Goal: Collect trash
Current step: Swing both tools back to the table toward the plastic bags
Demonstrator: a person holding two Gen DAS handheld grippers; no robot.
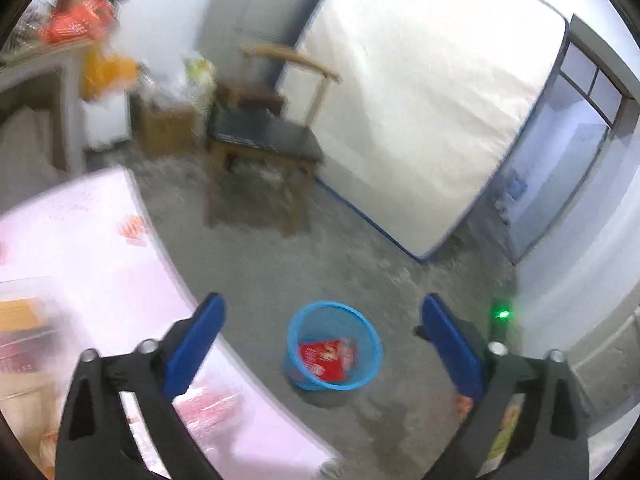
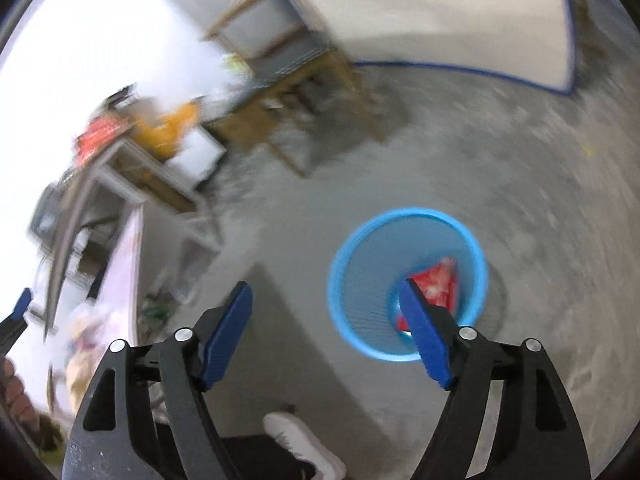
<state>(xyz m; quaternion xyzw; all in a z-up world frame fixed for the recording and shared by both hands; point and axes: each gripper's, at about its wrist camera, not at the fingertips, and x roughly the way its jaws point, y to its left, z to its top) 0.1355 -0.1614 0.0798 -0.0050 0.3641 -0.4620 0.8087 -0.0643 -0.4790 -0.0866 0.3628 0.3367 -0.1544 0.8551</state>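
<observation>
The red wrapper [image 2: 438, 286] is lying at the bottom of the blue mesh bin [image 2: 360, 256], which is standing upright on the grey concrete floor [image 2: 520, 160]. The right gripper [image 2: 326, 328] is hanging above the near rim of that bin with its blue pads spread apart and nothing between them; its right pad is overlapping the bin's mouth in the view, its left pad is showing over bare floor. The left gripper [image 1: 322, 344] is standing wide open and empty too, and through its gap the same bin [image 1: 360, 320] with the red wrapper [image 1: 326, 358] inside is showing further off on the floor. To the left of that gripper a table with a pink patterned cloth [image 1: 100, 248] is reaching toward the near edge. Farther back a wooden chair [image 1: 264, 136] with a dark seat is standing, and right of it a pale mattress [image 1: 420, 100] is leaning upright against the wall. Near the bottom of the right wrist view a white shoe [image 2: 304, 446] is resting on the floor. Both views are blurred.
</observation>
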